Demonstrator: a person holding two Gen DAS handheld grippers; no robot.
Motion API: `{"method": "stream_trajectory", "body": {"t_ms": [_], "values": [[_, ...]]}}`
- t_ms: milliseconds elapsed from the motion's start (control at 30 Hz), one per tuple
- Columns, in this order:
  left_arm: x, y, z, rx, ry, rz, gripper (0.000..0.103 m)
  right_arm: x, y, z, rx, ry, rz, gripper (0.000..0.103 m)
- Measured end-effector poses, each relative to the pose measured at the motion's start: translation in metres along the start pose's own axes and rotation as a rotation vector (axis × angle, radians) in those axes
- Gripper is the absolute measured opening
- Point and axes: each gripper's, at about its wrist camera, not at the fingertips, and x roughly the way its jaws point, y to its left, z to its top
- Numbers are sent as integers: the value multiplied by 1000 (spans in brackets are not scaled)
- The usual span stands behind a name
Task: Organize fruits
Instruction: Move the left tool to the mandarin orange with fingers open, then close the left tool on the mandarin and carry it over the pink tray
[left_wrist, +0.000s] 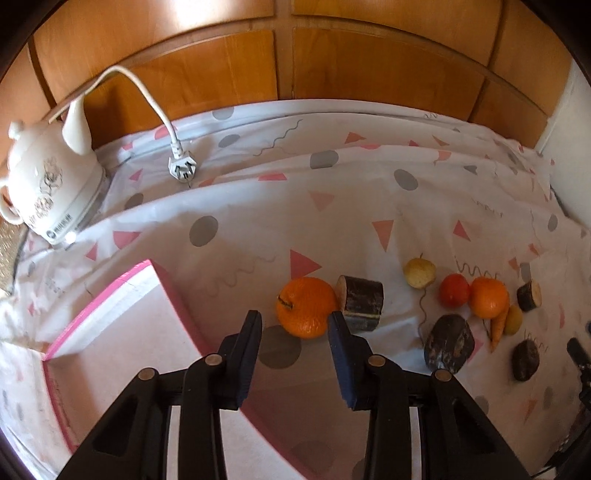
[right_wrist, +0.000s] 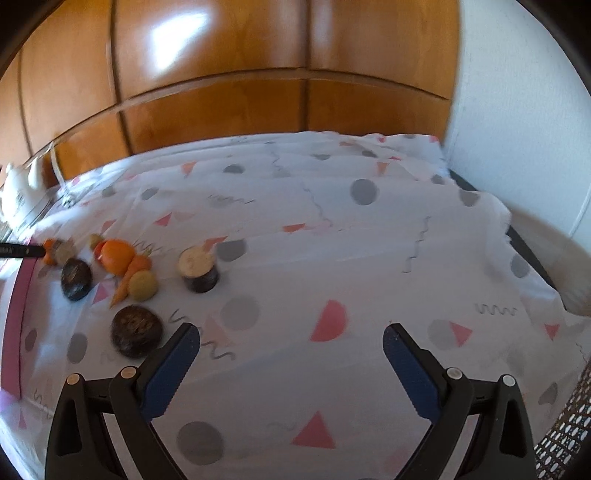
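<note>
An orange (left_wrist: 304, 306), the fruit nearest the pink box (left_wrist: 98, 297), is seen in the left wrist view lying on the patterned tablecloth (left_wrist: 332, 206) just beyond the box's far corner. It is framed by the tips of the left gripper (left_wrist: 295, 325), whose jaws are drawn narrow around it. Whether the pads are pressed on its skin cannot be told. A cut log (left_wrist: 364, 301) is set against the orange on the side away from the box, so little room is left for that finger. Farther from the box, a pear (left_wrist: 419, 273), a tomato (left_wrist: 453, 290), a second orange (left_wrist: 488, 297) and a carrot (left_wrist: 496, 328) are left clustered among dark wooden pieces, apparently awaiting sorting. The box is kept open and empty beside the gripper, presumably as the destination. In the right wrist view, the right gripper (right_wrist: 291, 343) is held with jaws wide and nothing between them, over bare cloth well away from the box, likely kept clear while the other hand works. The fruit cluster is seen between it and the box.
</note>
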Motion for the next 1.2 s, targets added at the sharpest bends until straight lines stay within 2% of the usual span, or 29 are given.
{"method": "stream_trajectory", "body": {"t_ms": [267, 500, 633, 767, 933, 1100, 1200], "values": [[14, -7, 5, -28, -5, -65, 40, 4, -4, 1, 11, 16, -9, 101], [17, -11, 6, -39, -27, -70, 37, 7, -8, 0, 13, 27, -40, 99], [5, -3, -3, -97, -61, -75, 37, 10, -13, -1, 19, 23, -69, 97], [-25, 5, -18, -161, -128, -84, 37, 15, -18, -5, 36, 45, -68, 97], [-64, 24, -42, -243, -194, -41, 37, 14, -15, -8, 33, 45, -62, 97], [-89, 57, -71, -362, -235, 78, 37, 14, -12, -12, 23, 49, -52, 97], [-87, 82, -89, -445, -201, 167, 37, 13, -10, -13, 20, 50, -49, 97]]}}
